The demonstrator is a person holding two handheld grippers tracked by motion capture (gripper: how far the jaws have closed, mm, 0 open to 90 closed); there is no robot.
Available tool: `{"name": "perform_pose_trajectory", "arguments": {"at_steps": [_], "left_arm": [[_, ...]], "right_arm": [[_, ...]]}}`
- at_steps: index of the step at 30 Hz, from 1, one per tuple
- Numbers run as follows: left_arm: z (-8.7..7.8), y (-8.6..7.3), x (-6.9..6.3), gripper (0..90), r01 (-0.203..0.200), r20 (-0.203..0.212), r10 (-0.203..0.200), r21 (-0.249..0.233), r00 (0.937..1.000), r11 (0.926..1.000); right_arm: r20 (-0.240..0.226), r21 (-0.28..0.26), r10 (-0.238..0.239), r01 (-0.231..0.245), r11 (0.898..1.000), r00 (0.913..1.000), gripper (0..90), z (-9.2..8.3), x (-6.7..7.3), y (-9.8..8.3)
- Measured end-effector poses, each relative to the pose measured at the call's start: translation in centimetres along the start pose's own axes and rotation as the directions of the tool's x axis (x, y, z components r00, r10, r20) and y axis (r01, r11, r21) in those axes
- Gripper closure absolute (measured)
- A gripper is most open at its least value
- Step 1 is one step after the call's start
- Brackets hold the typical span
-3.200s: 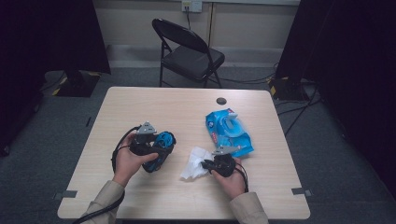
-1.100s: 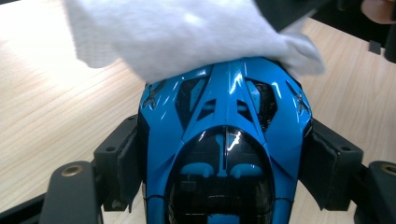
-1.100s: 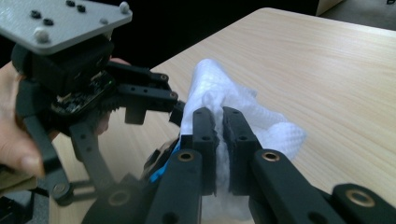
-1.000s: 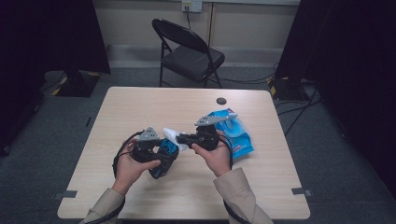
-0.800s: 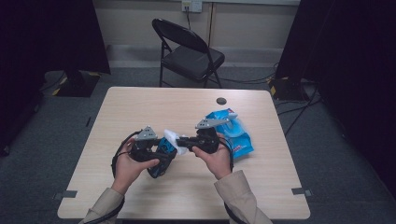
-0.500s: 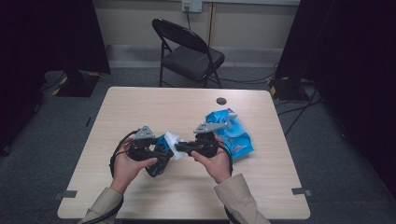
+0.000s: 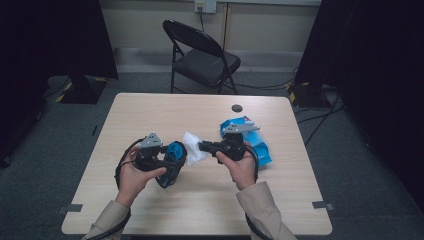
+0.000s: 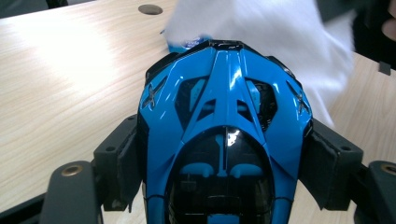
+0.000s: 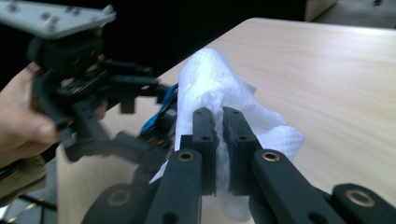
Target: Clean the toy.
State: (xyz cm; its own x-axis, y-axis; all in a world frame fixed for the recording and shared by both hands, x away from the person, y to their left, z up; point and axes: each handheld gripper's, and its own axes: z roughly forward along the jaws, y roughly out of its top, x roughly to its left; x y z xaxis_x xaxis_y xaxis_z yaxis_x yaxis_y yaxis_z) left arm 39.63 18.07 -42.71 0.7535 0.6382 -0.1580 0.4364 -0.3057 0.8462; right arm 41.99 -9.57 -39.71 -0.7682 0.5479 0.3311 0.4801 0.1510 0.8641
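Toy car: blue and black toy car (image 8: 224,135), held up over the middle-left of the table. In the left gripper view its roof and glass face the camera, and its nose points away toward the wipe.
Left gripper: the left gripper (image 7: 167,159) is squeezed onto the car. One black jaw presses each side of the car body, so it cannot slip or spin. I think it is held this way so the top is free to be cleaned.
Wipe: white wet wipe (image 9: 224,98), bunched up, right at the far end of the car. It looks like it touches the car there, but I cannot be sure.
Right gripper: the right gripper (image 9: 218,122) is closed almost all the way, with a fold of the wipe pinched between its jaws. The loose part sticks out past the tips, so the soft part meets the car first.
Wipe pack: blue wipe pack (image 7: 255,145) lies on the table just behind the right hand (image 7: 240,167), close by for a new wipe.
Table: light wood table (image 7: 200,112), with a small dark round thing (image 7: 237,108) near the far edge.
Chair: black folding chair (image 7: 202,57) behind the table, with nobody in it.
Guess: the job seems to be wiping the car clean.
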Motion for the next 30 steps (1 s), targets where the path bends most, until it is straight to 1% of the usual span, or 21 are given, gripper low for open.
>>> {"name": "perform_pose_trajectory", "arguments": {"at_steps": [2,6,8,12,15,18,23,25,27,30], "left_arm": [[0.2,0.1,-0.3,24.5,-0.006,0.008,0.006,0.000,1.0000,1.0000],[0.5,0.2,-0.9,24.5,-0.023,0.025,0.022,0.008,0.9994,0.9997],[0.7,0.3,-1.2,24.5,-0.031,0.035,0.031,0.007,0.9989,0.9995],[0.8,0.4,-1.7,24.5,-0.039,0.047,0.039,0.004,0.9981,0.9992],[1.0,0.5,-2.1,24.5,-0.046,0.059,0.046,0.003,0.9972,0.9989],[1.1,0.5,-2.2,24.5,-0.055,0.065,0.054,0.006,0.9964,0.9985],[1.2,0.3,-2.2,24.5,-0.053,0.067,0.052,0.011,0.9964,0.9986],[1.1,0.3,-2.2,24.5,-0.052,0.066,0.051,0.010,0.9965,0.9986],[1.1,0.3,-2.2,24.6,-0.052,0.068,0.051,0.012,0.9964,0.9986],[1.2,0.3,-2.4,24.6,-0.051,0.074,0.051,0.010,0.9960,0.9986]], "right_arm": [[0.029,-0.006,0.004,-0.004,1.000,0.9996,85.5,-0.2,-0.4,0.5],[0.070,-0.018,-0.002,0.003,1.000,0.9976,85.5,-0.3,-0.7,1.6],[0.087,-0.021,-0.003,0.005,1.000,0.9962,85.5,0.0,-0.8,2.2],[0.101,-0.019,-0.021,0.023,1.000,0.9946,85.5,0.8,-0.3,3.1],[0.101,-0.016,-0.024,0.025,1.000,0.9946,85.5,1.7,0.1,3.5],[0.089,-0.011,-0.024,0.025,1.000,0.9958,85.5,2.5,0.6,3.8],[0.067,0.004,-0.036,0.036,0.999,0.9971,85.5,3.7,1.4,3.7],[0.063,0.010,-0.038,0.038,0.999,0.9973,85.4,4.0,1.6,3.7],[0.069,0.016,-0.042,0.041,0.999,0.9968,85.4,4.2,1.6,3.6],[0.071,0.016,-0.032,0.031,0.999,0.9969,85.4,4.4,1.5,3.4]]}}
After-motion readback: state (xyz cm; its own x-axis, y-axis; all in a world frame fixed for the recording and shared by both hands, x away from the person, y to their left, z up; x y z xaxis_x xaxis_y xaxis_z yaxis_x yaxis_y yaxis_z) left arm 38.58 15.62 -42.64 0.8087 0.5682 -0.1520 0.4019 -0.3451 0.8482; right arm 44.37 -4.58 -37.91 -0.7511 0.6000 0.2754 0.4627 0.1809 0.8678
